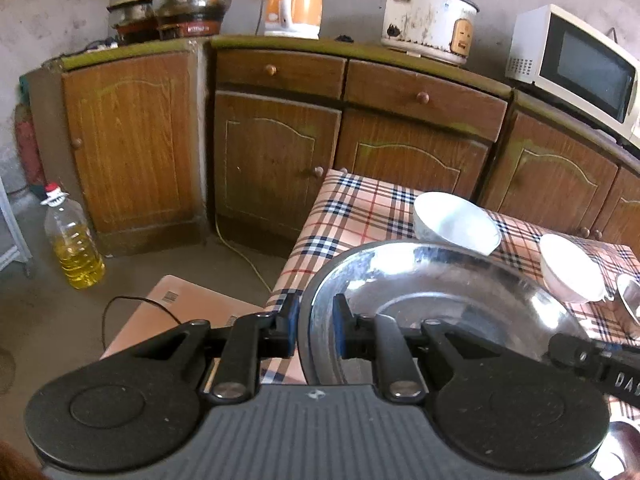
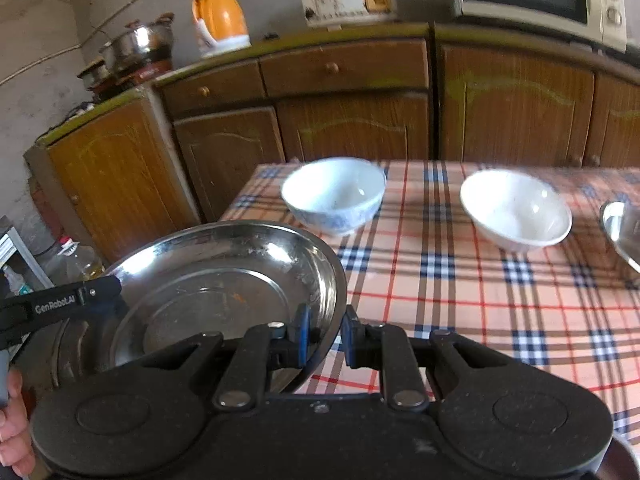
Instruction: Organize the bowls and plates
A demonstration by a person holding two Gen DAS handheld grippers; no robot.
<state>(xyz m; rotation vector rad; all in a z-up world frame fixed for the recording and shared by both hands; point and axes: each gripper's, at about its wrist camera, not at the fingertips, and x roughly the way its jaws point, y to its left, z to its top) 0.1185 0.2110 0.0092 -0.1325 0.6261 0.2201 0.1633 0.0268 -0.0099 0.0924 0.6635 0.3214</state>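
Observation:
A large steel plate (image 1: 448, 300) is held tilted over the left end of the checked table (image 1: 352, 216). My left gripper (image 1: 316, 330) straddles its left rim, its blue pads a little apart from the rim. My right gripper (image 2: 326, 334) straddles the right rim of the same plate (image 2: 216, 280), its blue pads close on the rim. The left gripper's arm (image 2: 60, 304) shows at the plate's far side. A blue-patterned white bowl (image 2: 334, 194) and a plain white bowl (image 2: 516, 210) stand upright on the table behind. These bowls show in the left wrist view too (image 1: 456, 222), (image 1: 572, 268).
Another steel dish (image 2: 624, 232) lies at the table's right edge. Wooden cabinets (image 1: 276, 160) stand close behind the table, with pots, a kettle, a rice cooker (image 1: 428, 20) and a microwave (image 1: 576, 68) on top. An oil bottle (image 1: 74, 240) and a cardboard box (image 1: 180, 312) are on the floor at left.

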